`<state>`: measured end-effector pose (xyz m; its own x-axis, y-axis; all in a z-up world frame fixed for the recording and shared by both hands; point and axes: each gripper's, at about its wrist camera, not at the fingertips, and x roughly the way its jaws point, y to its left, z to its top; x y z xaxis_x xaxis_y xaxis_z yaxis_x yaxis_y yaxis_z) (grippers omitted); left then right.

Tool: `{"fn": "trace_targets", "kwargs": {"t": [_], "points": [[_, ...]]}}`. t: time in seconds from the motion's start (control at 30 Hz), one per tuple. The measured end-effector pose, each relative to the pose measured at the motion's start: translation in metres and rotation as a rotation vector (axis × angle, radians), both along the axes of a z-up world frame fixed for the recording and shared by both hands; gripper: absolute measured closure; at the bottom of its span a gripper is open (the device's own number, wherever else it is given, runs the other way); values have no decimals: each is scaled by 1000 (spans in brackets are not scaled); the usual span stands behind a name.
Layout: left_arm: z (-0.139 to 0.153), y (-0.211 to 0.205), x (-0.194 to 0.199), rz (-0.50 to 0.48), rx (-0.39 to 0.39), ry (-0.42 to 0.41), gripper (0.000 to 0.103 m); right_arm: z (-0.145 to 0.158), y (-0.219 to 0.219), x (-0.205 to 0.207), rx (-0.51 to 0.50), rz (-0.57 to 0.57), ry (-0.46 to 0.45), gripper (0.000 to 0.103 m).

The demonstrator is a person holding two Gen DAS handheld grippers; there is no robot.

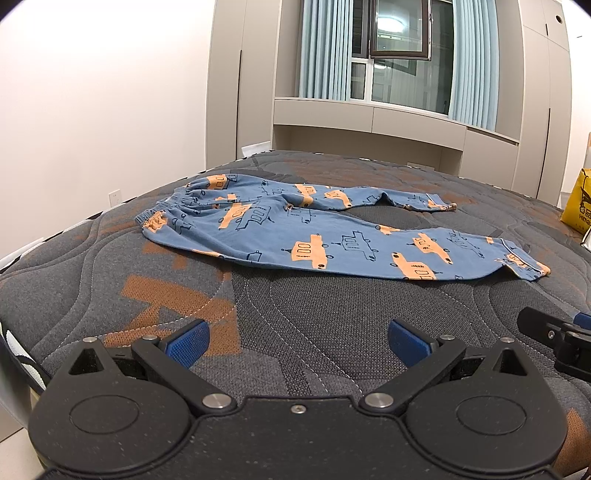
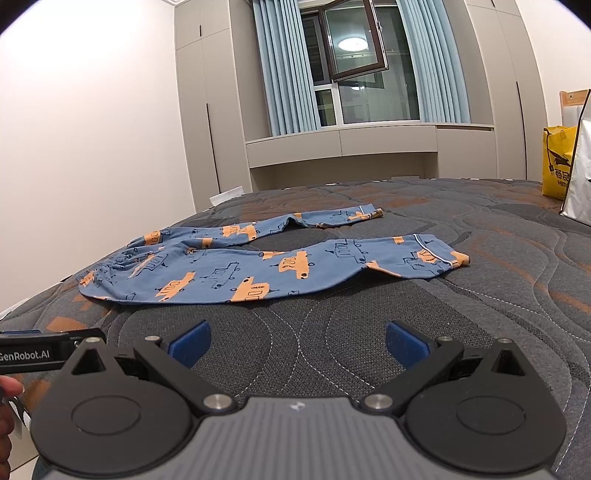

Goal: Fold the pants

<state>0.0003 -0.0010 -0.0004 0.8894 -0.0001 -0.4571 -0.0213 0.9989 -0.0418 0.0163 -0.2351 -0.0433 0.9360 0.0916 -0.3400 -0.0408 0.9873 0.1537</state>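
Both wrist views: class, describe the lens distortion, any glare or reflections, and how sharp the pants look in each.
Left wrist view: dark corners, bowed wardrobe lines, a ceiling lamp reflected in the window, pants sharp under soft even light. Right wrist view: the same fisheye bending, the lamp's reflection in the window, pants in focus, the open right claw crisp in the foreground.

The yellow bag (image 1: 578, 206) at the bed's (image 1: 332, 314) far right corner is cut by the frame edge, its print unreadable. The right tongs (image 1: 561, 343) show only partly in the left view. A hand (image 2: 7, 417) is cropped at the right view's left edge.
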Motion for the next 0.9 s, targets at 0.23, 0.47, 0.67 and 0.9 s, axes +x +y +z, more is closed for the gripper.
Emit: {"fn": "trace_targets", "kwargs": {"t": [0.23, 0.47, 0.67, 0.9], "points": [[0, 0, 0, 0, 0, 1, 1, 0, 0, 0, 0, -1, 0, 0], [0, 0, 0, 0, 2, 2, 1, -1, 0, -1, 0, 0, 3, 0], [0, 0, 0, 0, 2, 4, 1, -1, 0, -1, 0, 1, 3, 0], [-15, -1, 6, -12, 28, 47, 1, -3, -1, 2, 4, 7, 13, 0]]}}
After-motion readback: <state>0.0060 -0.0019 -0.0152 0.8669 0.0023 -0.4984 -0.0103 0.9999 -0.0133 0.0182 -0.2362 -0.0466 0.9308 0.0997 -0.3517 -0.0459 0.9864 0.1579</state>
